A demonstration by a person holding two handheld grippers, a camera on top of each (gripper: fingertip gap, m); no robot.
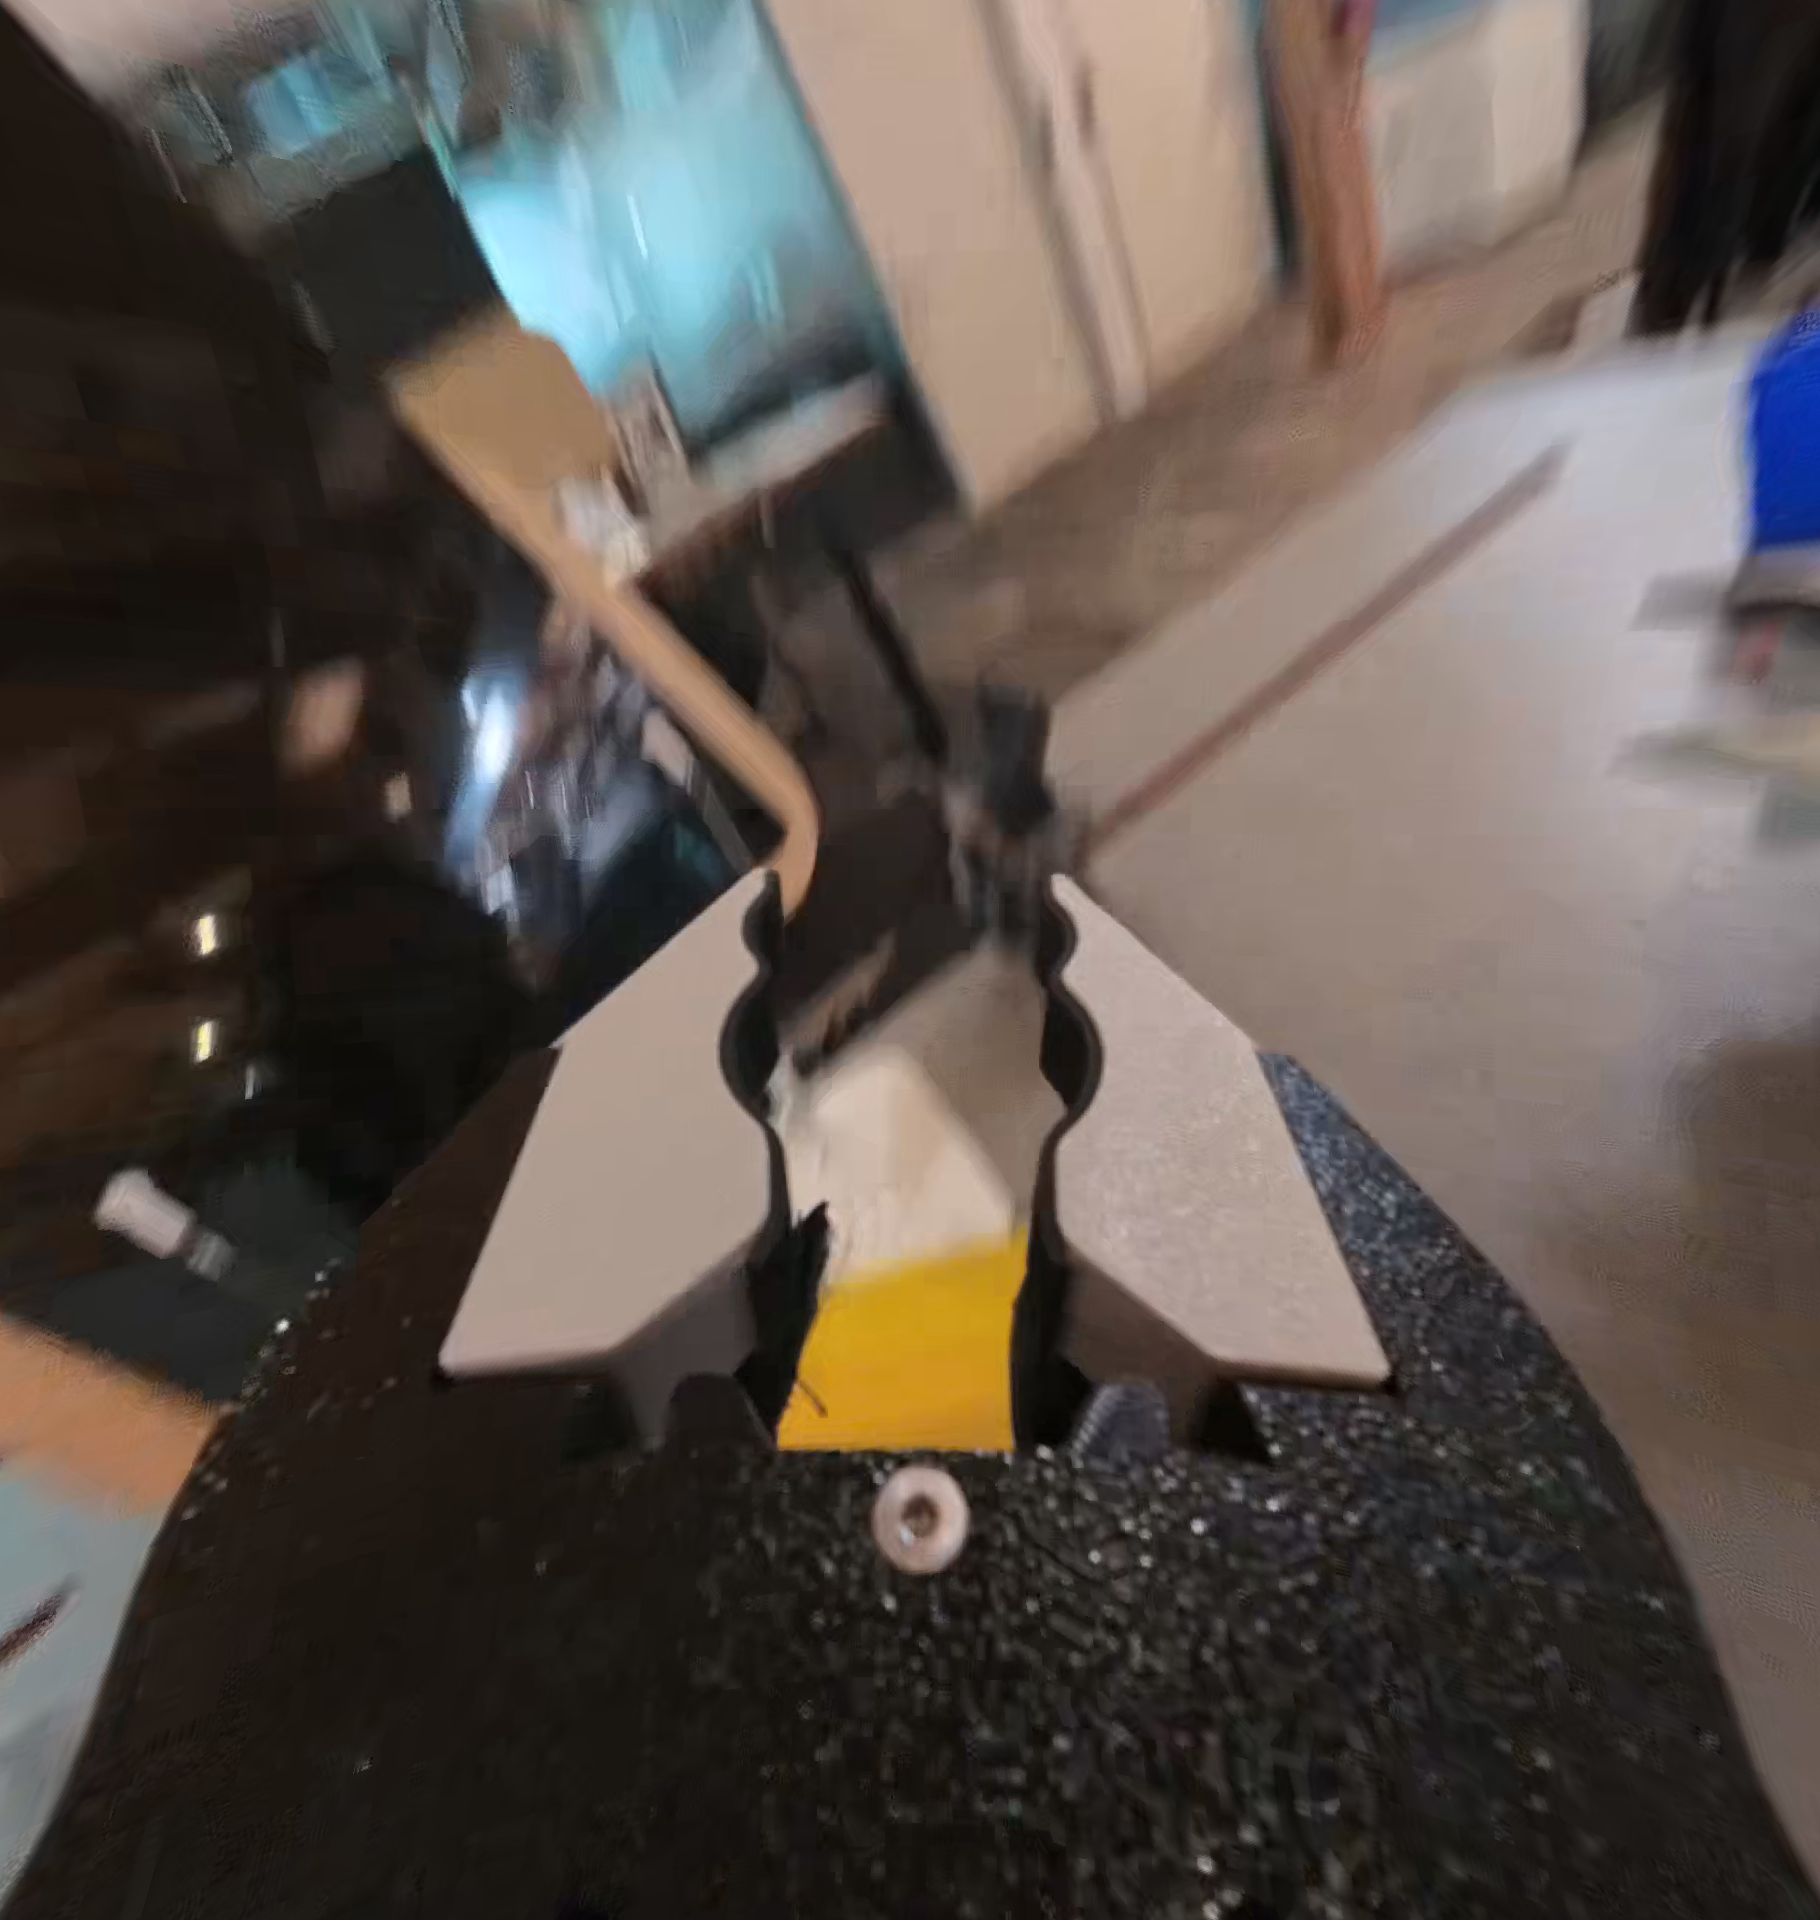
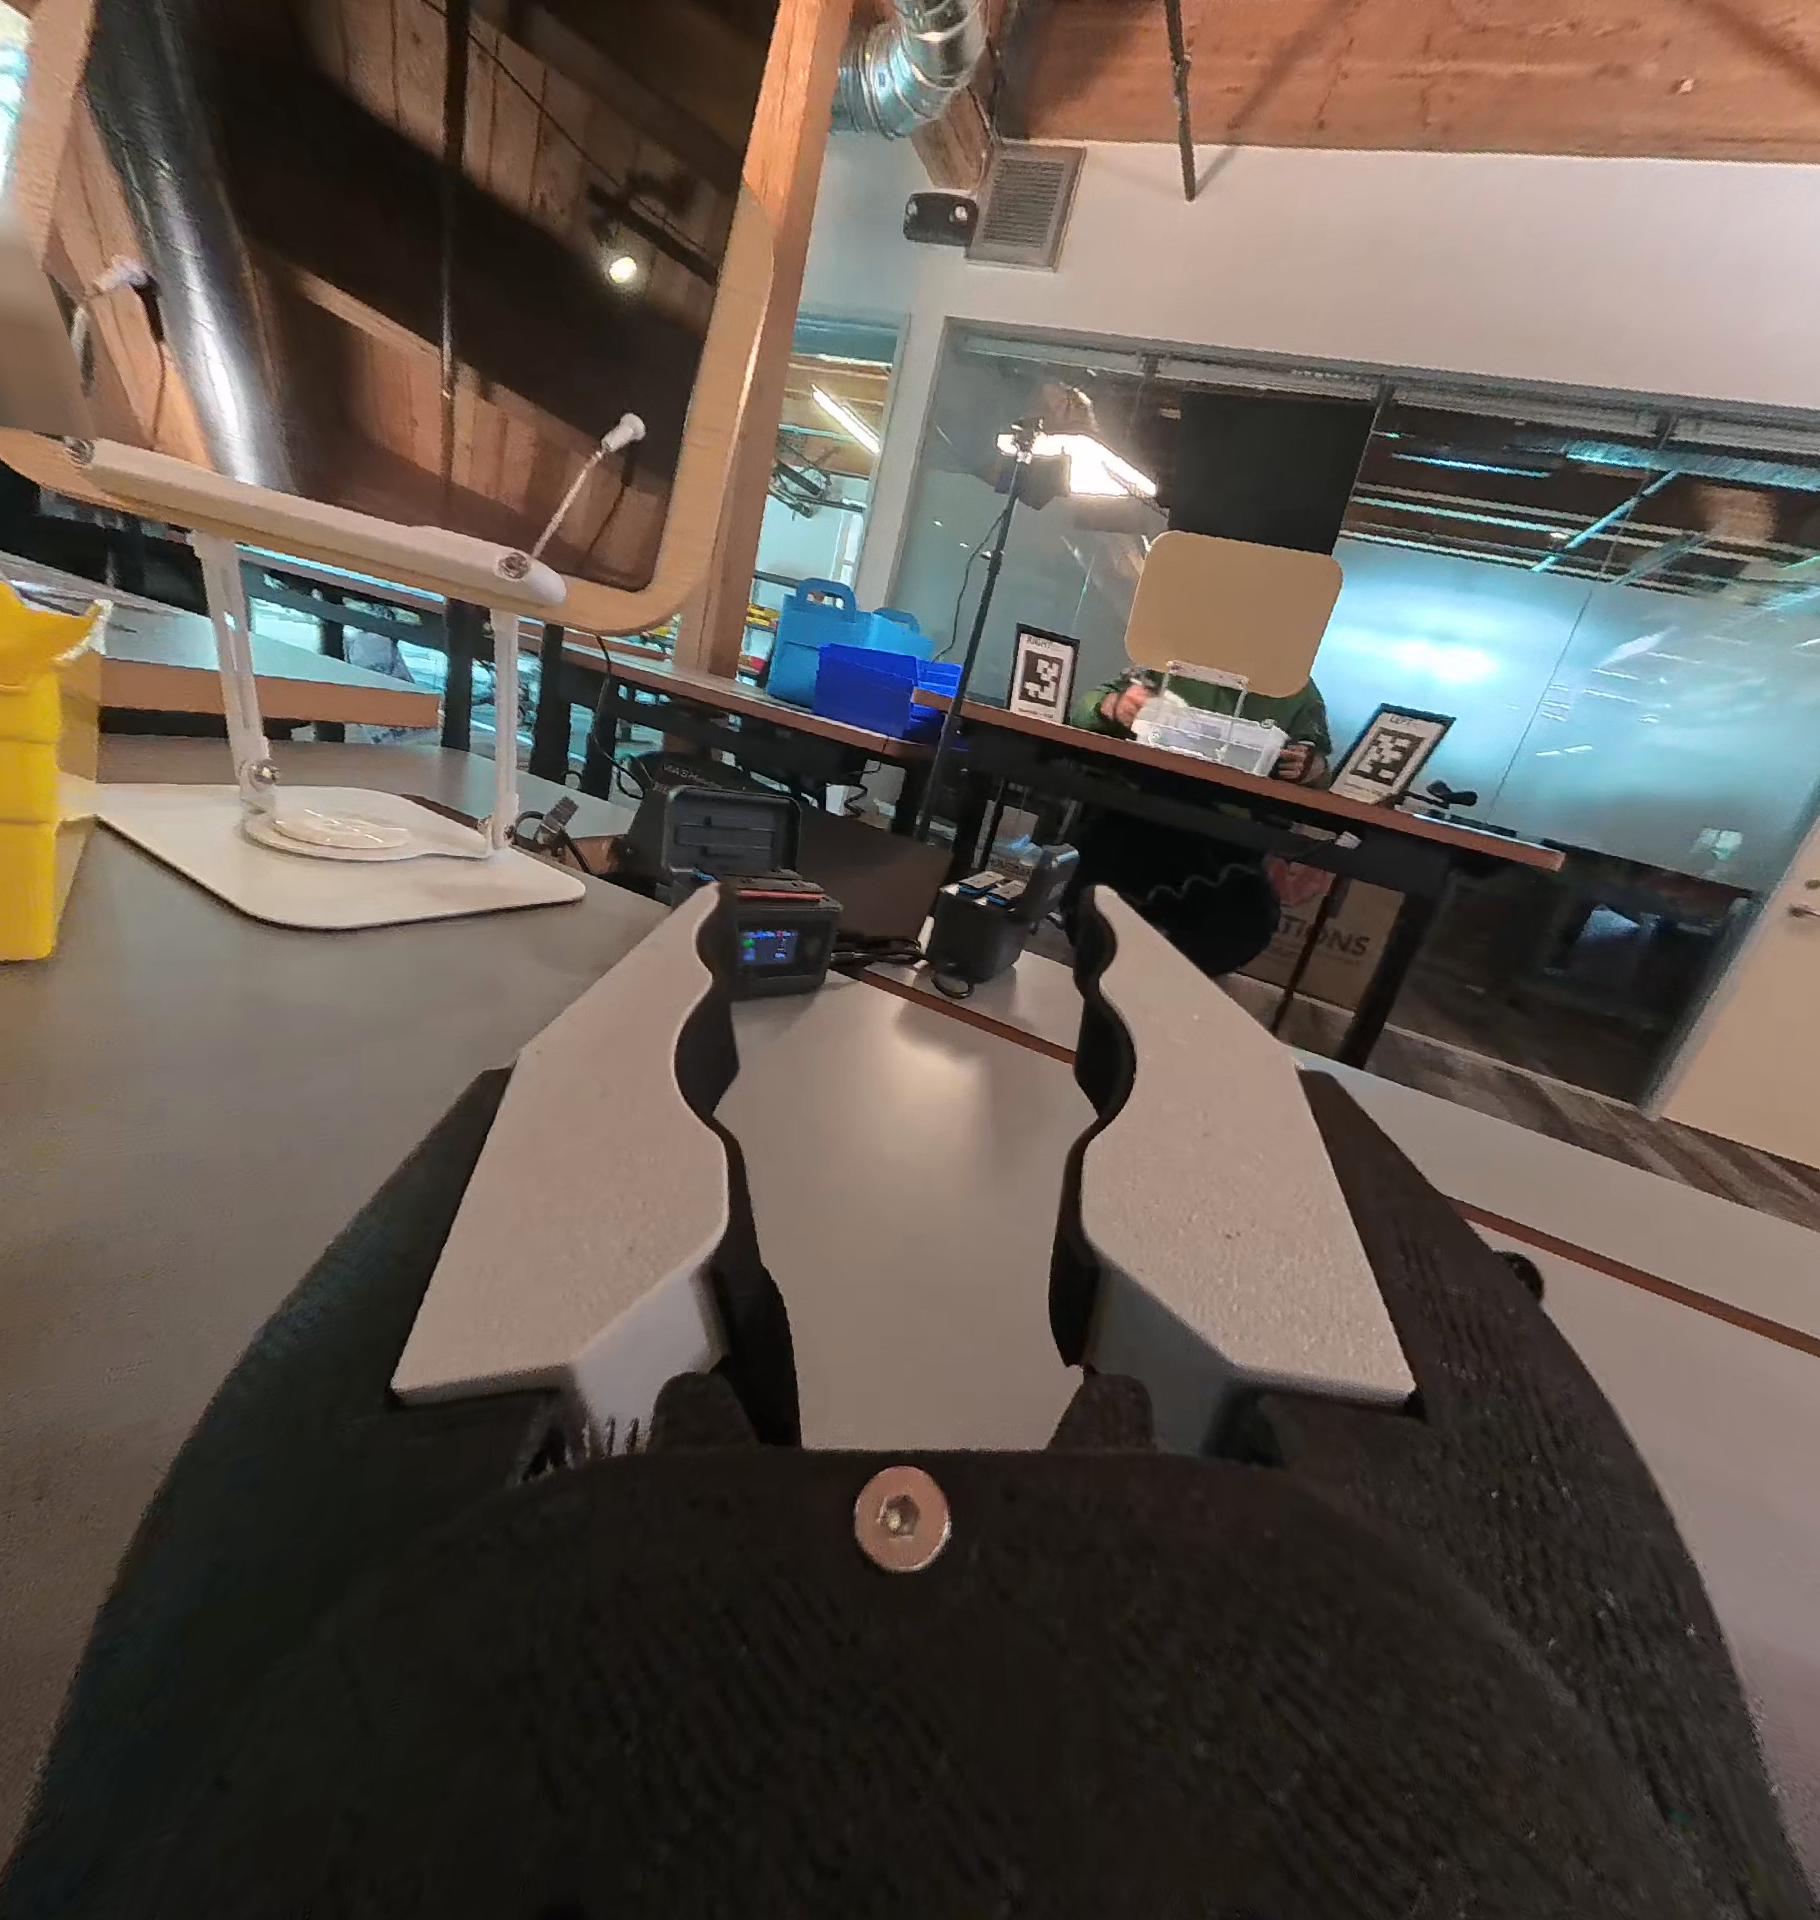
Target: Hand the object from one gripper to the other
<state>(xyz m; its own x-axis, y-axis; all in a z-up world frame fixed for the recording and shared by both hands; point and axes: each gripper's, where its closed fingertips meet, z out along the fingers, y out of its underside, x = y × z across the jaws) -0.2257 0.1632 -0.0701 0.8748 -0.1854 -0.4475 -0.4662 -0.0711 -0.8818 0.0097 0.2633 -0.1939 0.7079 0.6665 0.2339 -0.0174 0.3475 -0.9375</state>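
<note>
At the centre of the left wrist view, the left gripper (image 1: 911,914) has its jaws closed on a blurred white and yellow object (image 1: 901,1236), lodged deep between them near the base. It looks light and stiff, perhaps smooth plastic; the white end toward the tips seems the place to take it. The right gripper (image 2: 901,914) holds nothing, jaws apart above the grey tabletop (image 2: 210,1091).

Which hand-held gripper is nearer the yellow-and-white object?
Left. The left hand-held gripper has the yellow-and-white object between its fingers; the right hand-held gripper is open and empty above the table.
</note>
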